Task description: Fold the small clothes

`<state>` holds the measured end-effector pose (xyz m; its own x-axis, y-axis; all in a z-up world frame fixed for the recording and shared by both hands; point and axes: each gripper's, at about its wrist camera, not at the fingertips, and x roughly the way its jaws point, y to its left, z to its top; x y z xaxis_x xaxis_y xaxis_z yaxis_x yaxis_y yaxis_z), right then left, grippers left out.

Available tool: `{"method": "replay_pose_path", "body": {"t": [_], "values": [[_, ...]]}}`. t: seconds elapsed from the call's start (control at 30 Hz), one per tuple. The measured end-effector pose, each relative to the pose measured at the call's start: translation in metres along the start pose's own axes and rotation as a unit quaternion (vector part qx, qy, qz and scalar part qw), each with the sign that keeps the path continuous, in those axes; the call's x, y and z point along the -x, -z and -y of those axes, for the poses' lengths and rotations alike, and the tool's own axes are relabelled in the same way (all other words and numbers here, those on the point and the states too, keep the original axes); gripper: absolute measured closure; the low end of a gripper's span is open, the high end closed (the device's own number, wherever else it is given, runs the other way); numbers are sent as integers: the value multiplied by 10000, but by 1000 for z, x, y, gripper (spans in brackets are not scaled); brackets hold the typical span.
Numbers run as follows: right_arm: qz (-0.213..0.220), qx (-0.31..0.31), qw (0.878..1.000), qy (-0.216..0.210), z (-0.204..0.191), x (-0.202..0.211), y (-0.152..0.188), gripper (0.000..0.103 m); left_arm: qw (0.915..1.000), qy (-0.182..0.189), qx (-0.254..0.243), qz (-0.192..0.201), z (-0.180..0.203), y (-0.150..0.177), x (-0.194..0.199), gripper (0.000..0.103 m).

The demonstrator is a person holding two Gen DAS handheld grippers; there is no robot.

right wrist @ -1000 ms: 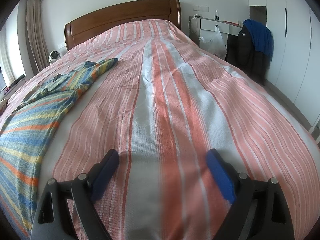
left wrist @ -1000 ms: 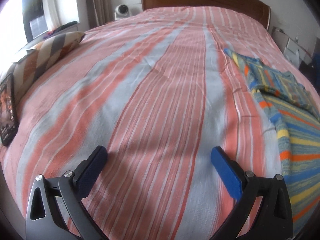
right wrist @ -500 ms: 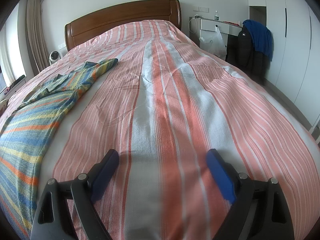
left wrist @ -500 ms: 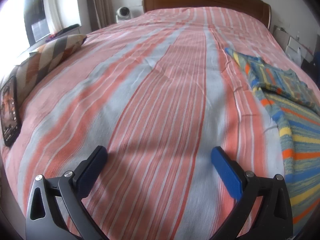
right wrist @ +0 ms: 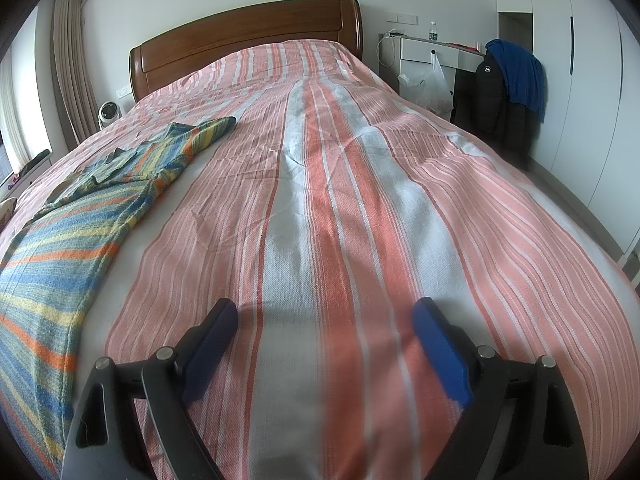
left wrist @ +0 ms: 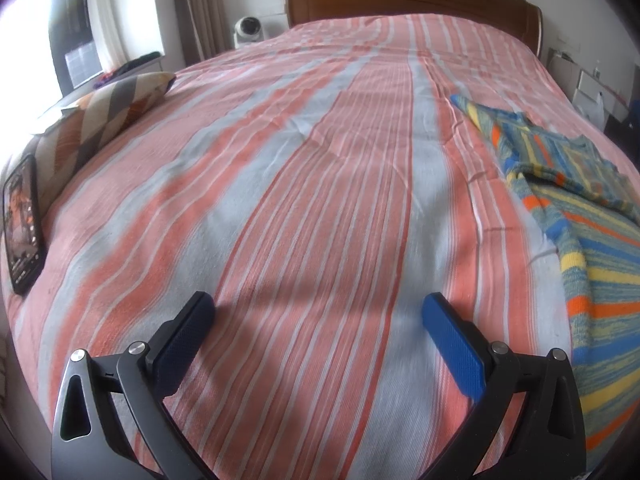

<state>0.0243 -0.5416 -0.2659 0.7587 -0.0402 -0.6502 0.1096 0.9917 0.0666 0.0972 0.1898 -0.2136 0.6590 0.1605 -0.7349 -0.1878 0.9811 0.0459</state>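
Garment: striped knit top (left wrist: 592, 240) lies spread flat on the bedspread (left wrist: 320, 200); probably laid out so for folding
Left gripper (left wrist: 318, 312): jaws released wide, empty; left of the top, apart from it
Right gripper (right wrist: 324, 316): jaws wide, empty; right of the top; likely poised before reaching
Phone (left wrist: 22, 220): far left of the top

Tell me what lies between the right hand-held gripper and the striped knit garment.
Nothing but bare striped bedspread. In the right wrist view, the right hand-held gripper stands open over it, and the striped knit garment lies apart, off to its left.
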Motion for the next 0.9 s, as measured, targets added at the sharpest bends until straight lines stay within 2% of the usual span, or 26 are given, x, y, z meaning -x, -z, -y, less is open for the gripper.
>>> {"method": "replay_pose_path", "body": {"t": [0.9], "values": [[-6,64,9999,118,-3,-1,1,14,9999,-98,-40,99,3,1,1,0]]}}
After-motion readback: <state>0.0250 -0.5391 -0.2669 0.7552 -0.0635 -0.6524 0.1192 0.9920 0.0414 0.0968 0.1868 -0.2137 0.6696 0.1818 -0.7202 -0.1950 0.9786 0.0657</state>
